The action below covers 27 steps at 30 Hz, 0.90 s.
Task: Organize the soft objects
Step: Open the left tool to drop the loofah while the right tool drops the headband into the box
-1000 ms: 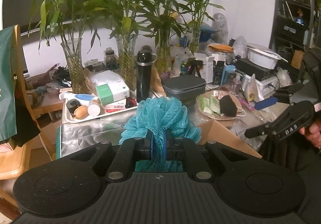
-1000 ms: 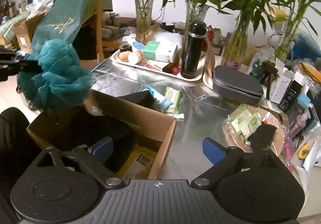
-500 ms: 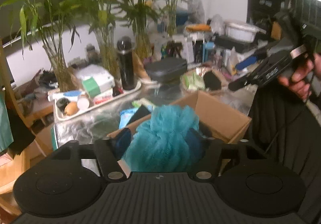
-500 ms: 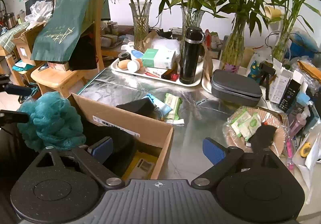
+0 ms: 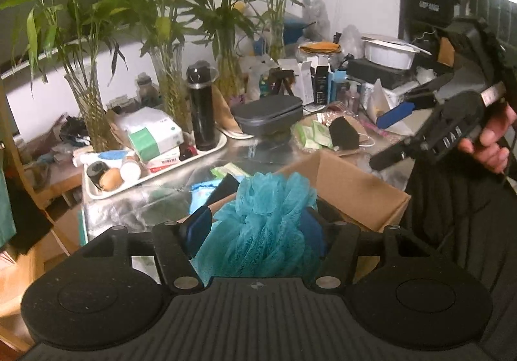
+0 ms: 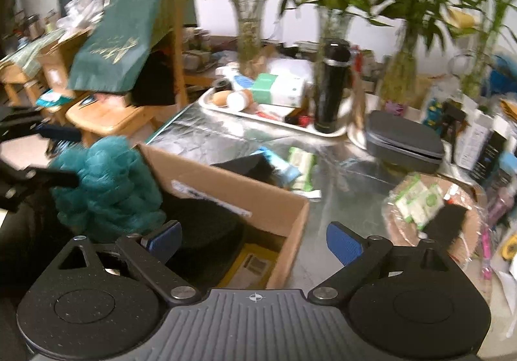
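Observation:
A teal mesh bath pouf (image 5: 261,225) sits between the wide-open fingers of my left gripper (image 5: 255,228), at the near edge of an open cardboard box (image 5: 352,186). The pouf (image 6: 103,183) also shows in the right wrist view at the box's left corner (image 6: 226,180), with the left gripper's fingers (image 6: 58,178) on either side of it. My right gripper (image 6: 253,236) is open and empty above the box's near right side. It shows in the left wrist view (image 5: 394,131), held in a hand. The box holds a dark soft item (image 6: 206,225).
A foil-covered table (image 6: 342,173) carries a white tray (image 6: 268,118) with a black flask (image 6: 331,86), a grey case (image 6: 404,141), wet-wipe packs (image 6: 300,167), a basket (image 6: 429,202) with packs and vases of bamboo (image 5: 168,47). A wooden chair (image 6: 110,115) with a green cloth stands at the left.
My left gripper was shut on the pouf, came down to the box and opened its fingers wide. The pouf now rests at the box's edge. The right gripper stayed open.

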Available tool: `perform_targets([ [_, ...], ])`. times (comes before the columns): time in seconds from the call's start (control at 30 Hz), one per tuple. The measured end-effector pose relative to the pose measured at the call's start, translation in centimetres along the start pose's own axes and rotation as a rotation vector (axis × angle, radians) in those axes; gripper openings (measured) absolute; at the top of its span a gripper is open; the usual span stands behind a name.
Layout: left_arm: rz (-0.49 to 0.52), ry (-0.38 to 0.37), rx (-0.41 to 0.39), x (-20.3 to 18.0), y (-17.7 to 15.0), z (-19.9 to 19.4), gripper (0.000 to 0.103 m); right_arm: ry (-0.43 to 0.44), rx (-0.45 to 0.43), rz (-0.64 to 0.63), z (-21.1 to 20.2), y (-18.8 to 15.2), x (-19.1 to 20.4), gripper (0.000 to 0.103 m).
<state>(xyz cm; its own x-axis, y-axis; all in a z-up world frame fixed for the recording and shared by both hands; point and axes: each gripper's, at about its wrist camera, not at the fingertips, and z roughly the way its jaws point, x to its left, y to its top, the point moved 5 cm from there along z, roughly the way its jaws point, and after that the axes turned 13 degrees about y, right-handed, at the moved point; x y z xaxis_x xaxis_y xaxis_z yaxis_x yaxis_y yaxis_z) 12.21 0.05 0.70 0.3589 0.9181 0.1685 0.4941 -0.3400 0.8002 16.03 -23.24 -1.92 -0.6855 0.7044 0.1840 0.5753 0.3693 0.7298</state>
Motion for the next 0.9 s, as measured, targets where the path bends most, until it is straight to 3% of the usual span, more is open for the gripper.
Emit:
perform_targets([
  [0.03,-0.012,-0.018,0.007,0.1,-0.1,0.3,0.056,0.022,0.009,-0.032,0.3,-0.1,0.5,0.096],
  [0.1,-0.029,-0.045,0.034,0.3,-0.3,0.8,0.036,0.062,0.032,-0.129,1.2,-0.4,1.9,0.096],
  [0.2,-0.051,-0.027,0.059,0.9,-0.8,1.2,0.021,0.075,0.075,-0.289,3.2,-1.0,3.7,0.096],
  [0.3,-0.085,-0.028,0.067,1.5,-1.0,1.1,0.017,0.030,0.137,-0.410,6.2,-1.5,4.6,0.091],
  [0.47,-0.093,-0.028,0.064,1.8,-1.1,0.8,0.012,0.031,0.209,-0.463,10.2,-1.3,5.3,0.078],
  [0.53,-0.093,-0.030,0.062,1.8,-1.2,0.8,0.012,0.063,0.208,-0.465,10.9,-1.1,5.6,0.076],
  [0.6,-0.091,-0.030,0.060,1.9,-1.2,0.7,0.012,0.121,0.198,-0.462,10.9,-1.0,6.1,0.063],
  [0.67,-0.092,-0.039,0.051,1.9,-1.3,0.5,0.011,0.150,0.218,-0.455,10.8,-1.0,6.5,0.026],
  [0.73,-0.084,-0.048,0.049,1.9,-1.3,0.2,0.011,0.092,0.213,-0.448,10.6,-0.8,6.0,0.021],
  [0.9,-0.037,-0.088,0.036,1.4,-1.7,-0.3,0.011,0.102,0.150,-0.160,9.0,1.0,1.7,0.018],
])
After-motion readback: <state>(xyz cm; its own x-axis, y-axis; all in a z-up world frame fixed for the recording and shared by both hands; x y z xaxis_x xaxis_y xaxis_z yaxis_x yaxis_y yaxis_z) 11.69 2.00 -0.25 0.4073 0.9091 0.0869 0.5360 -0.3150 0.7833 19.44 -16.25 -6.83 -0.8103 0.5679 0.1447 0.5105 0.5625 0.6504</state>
